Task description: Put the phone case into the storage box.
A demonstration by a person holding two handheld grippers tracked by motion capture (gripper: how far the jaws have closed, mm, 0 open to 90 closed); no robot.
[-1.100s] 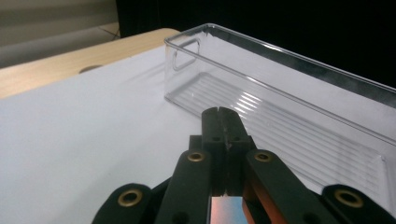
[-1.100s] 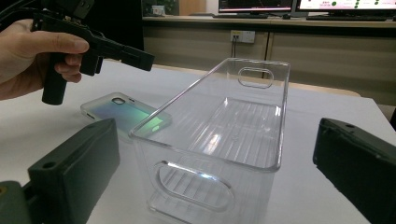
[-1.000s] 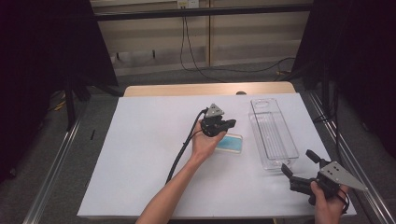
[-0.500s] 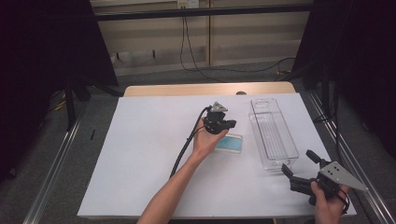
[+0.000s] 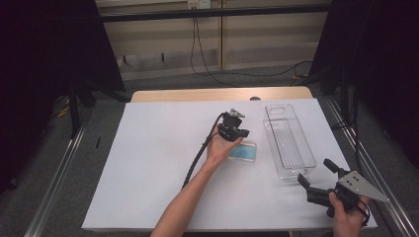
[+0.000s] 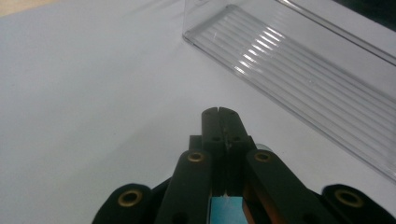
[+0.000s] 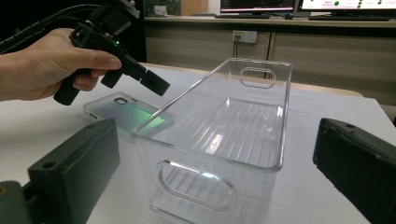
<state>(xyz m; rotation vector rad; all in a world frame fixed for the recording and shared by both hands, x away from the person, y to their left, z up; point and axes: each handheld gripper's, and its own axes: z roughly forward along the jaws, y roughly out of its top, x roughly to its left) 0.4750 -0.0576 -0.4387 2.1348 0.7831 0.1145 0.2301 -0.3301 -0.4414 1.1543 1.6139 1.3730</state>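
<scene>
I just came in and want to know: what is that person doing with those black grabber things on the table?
A person holds a hand-held gripper in each hand. The left hand-held gripper, jaws shut with nothing between them, hovers over a phone case lying flat on the white table. The right hand-held gripper, jaws open, waits at the near end of a clear plastic bin, which stands empty beside the case. Nothing is picked up yet.

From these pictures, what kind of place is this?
Probably a lab or test room, not a home: a white table on a floor with metal rails, monitors on a back counter, and cables down the wall.
</scene>
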